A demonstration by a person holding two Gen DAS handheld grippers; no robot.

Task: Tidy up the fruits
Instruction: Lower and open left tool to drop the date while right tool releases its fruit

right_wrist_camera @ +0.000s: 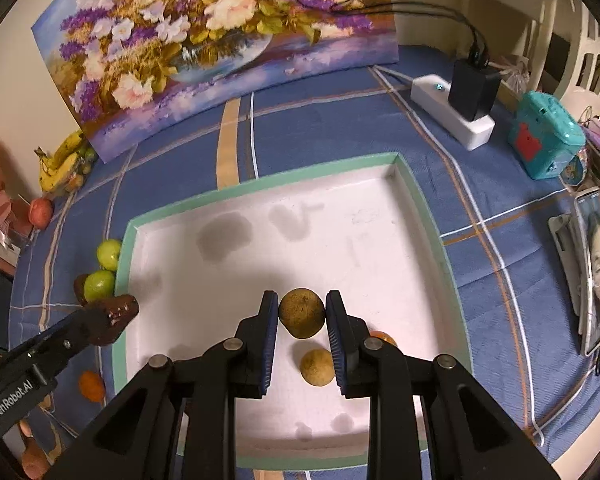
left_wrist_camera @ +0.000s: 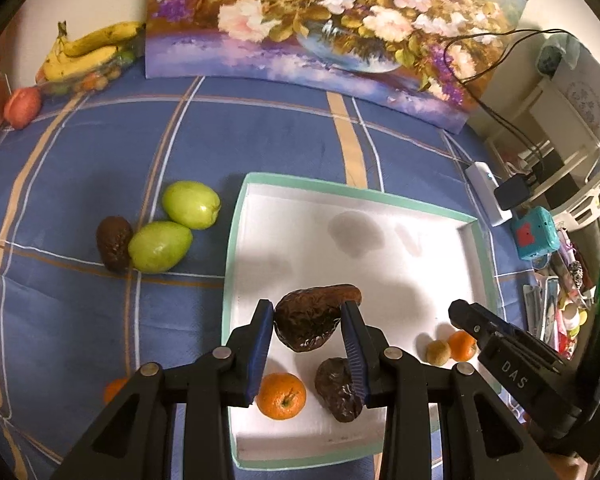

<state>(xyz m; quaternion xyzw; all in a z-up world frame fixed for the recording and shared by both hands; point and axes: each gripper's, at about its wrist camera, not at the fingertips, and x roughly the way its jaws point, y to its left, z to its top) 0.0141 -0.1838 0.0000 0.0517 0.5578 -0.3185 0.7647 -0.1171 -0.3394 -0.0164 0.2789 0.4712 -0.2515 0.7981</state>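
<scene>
Both hands are over the tray point(left_wrist_camera: 236, 264) on the bench point(left_wrist_camera: 60, 320), and it's filling up: an avocado point(left_wrist_camera: 338, 390), an orange point(left_wrist_camera: 281, 396), a second orange point(left_wrist_camera: 462, 345) and a brown fruit point(right_wrist_camera: 318, 367) already lie inside. The left gripper point(left_wrist_camera: 308, 322) is clamped on another avocado point(left_wrist_camera: 306, 324), the right gripper point(right_wrist_camera: 302, 314) on a round brown fruit point(right_wrist_camera: 302, 313), both held above the tray floor. Still out on the cloth: two green fruits point(left_wrist_camera: 160, 246), a dark avocado point(left_wrist_camera: 114, 243) and a small orange point(right_wrist_camera: 91, 385).
</scene>
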